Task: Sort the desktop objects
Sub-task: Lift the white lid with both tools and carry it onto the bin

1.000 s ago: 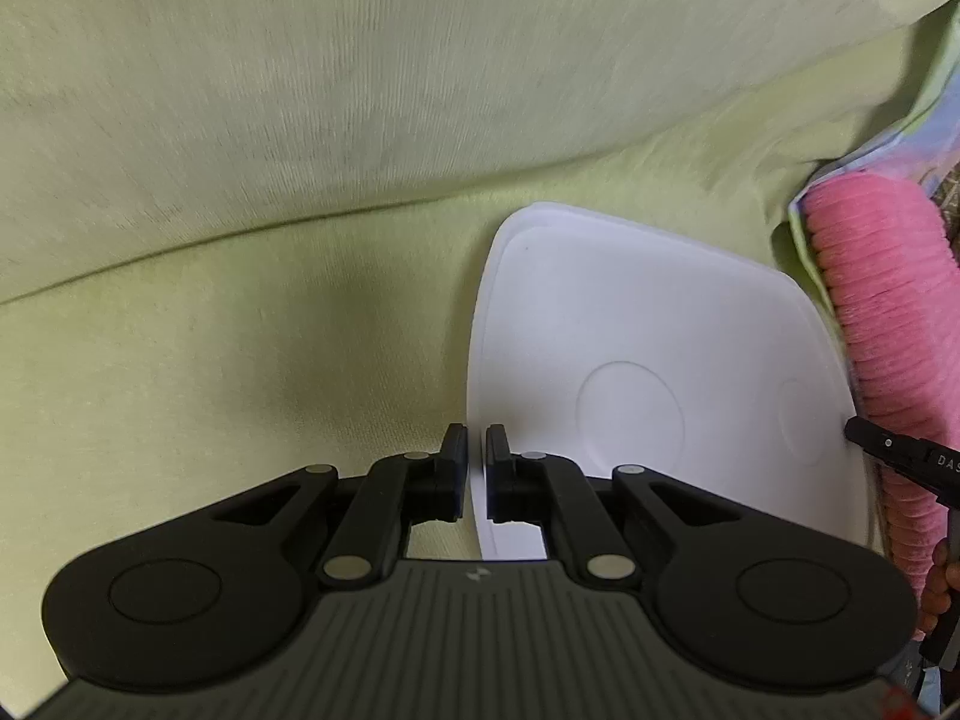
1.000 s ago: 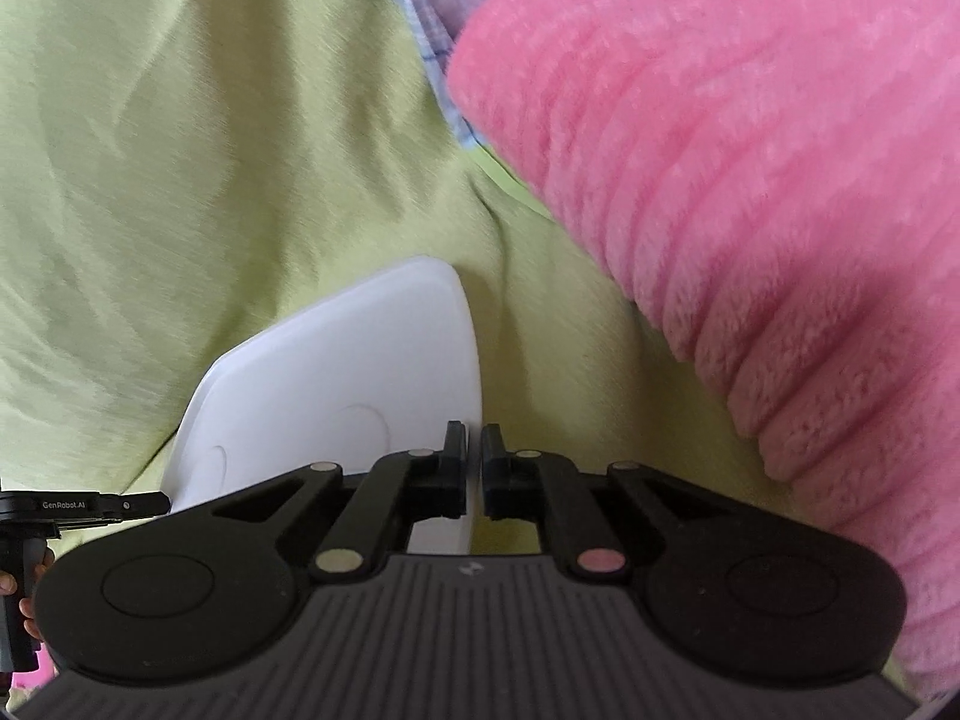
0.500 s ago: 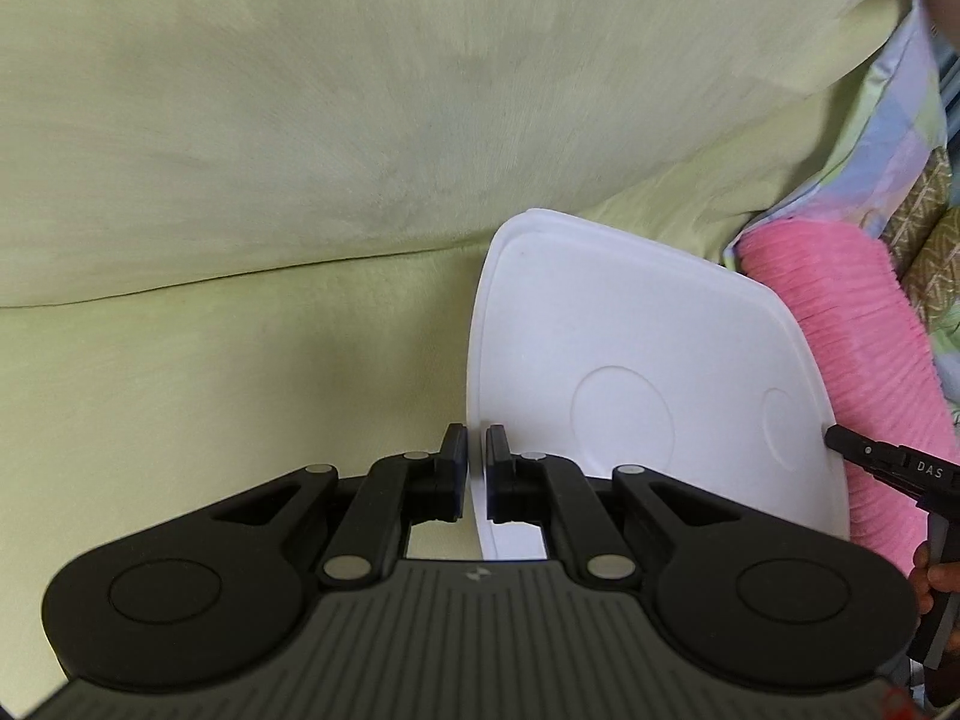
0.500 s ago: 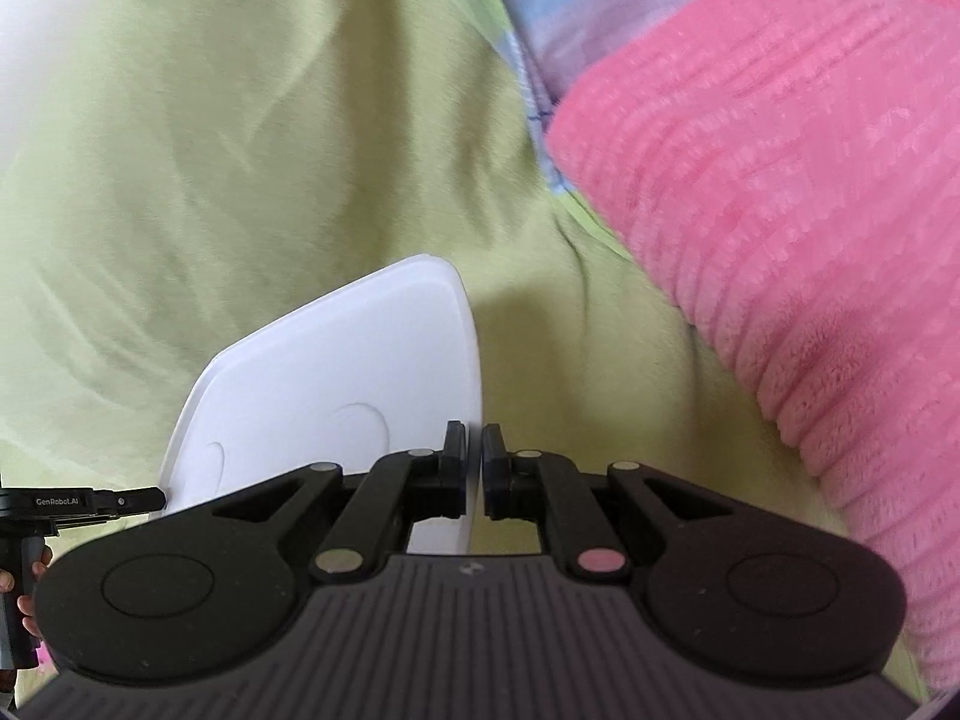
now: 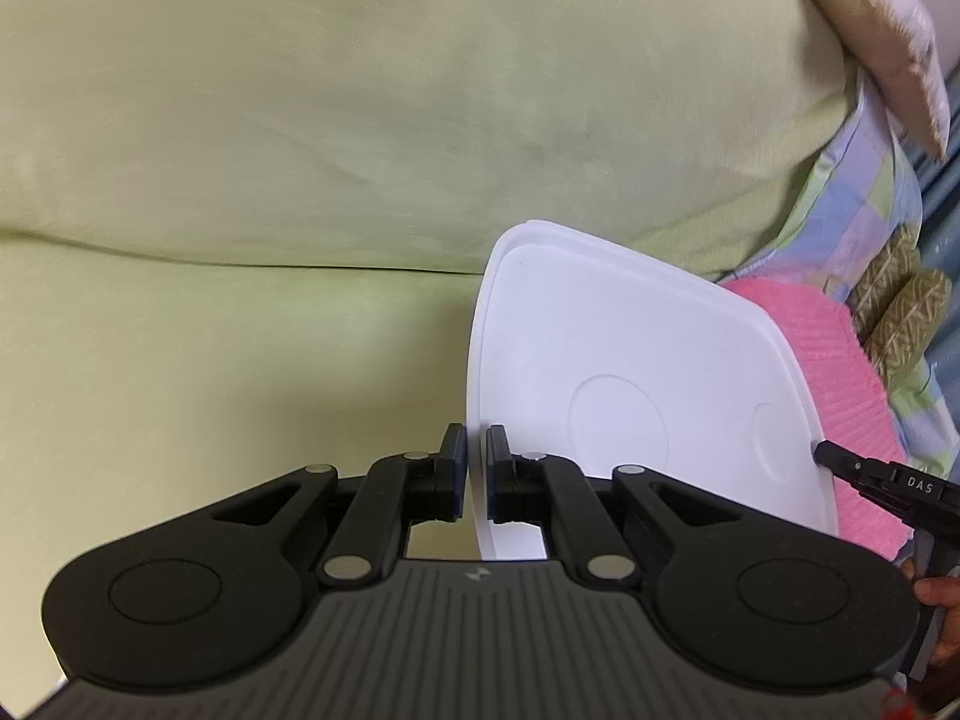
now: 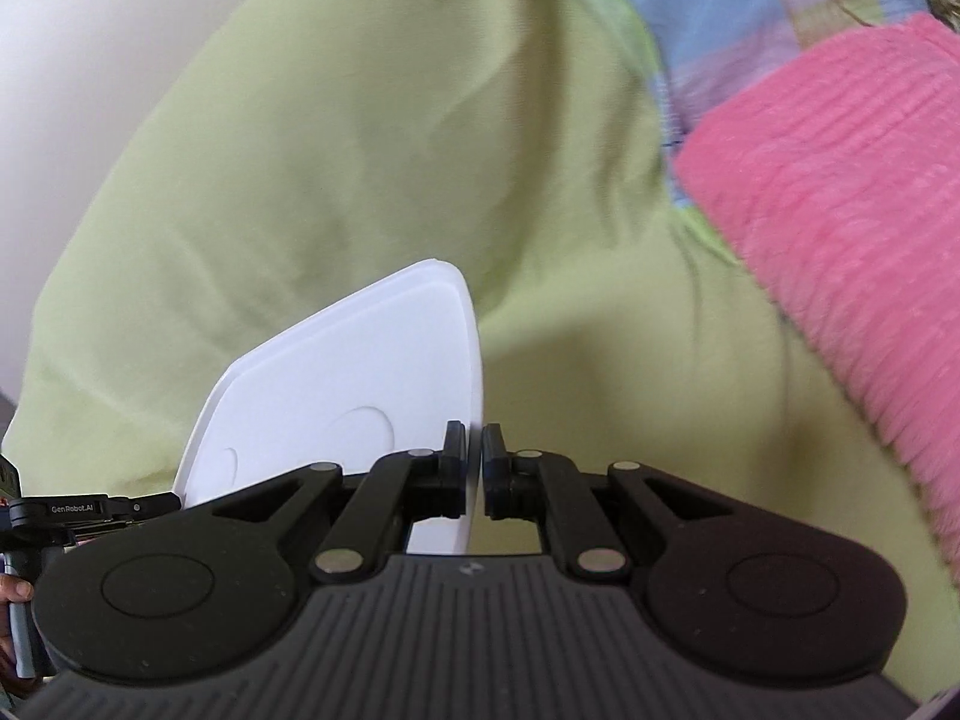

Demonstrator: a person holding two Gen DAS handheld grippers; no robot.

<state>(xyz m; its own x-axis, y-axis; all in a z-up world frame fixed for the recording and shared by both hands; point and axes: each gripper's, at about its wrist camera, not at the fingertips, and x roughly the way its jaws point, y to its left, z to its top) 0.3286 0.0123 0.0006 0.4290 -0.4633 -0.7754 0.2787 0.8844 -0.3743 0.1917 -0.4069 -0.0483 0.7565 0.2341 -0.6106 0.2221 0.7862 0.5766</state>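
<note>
A white square plastic tray (image 5: 630,372) with round embossed marks is held up in the air between both grippers. My left gripper (image 5: 476,456) is shut on its left edge. My right gripper (image 6: 474,456) is shut on the opposite edge of the same white tray (image 6: 336,396). The right gripper's fingertip (image 5: 831,456) shows at the tray's far edge in the left wrist view. In the right wrist view the left gripper's tip (image 6: 150,504) shows at the lower left. The tray is tilted, its flat face towards the left camera.
Light green sofa cushions (image 5: 300,150) fill the background below and behind the tray. A pink ribbed cushion (image 6: 852,228) lies to the right, on a pastel patchwork cloth (image 5: 864,204). A beige cushion (image 5: 888,48) sits at the upper right. Part of a hand (image 5: 936,594) grips the right tool.
Both grippers have lifted the tray up and back from the sofa. More of the cushions and the patchwork cloth has come into view, and the pink cushion looks farther away.
</note>
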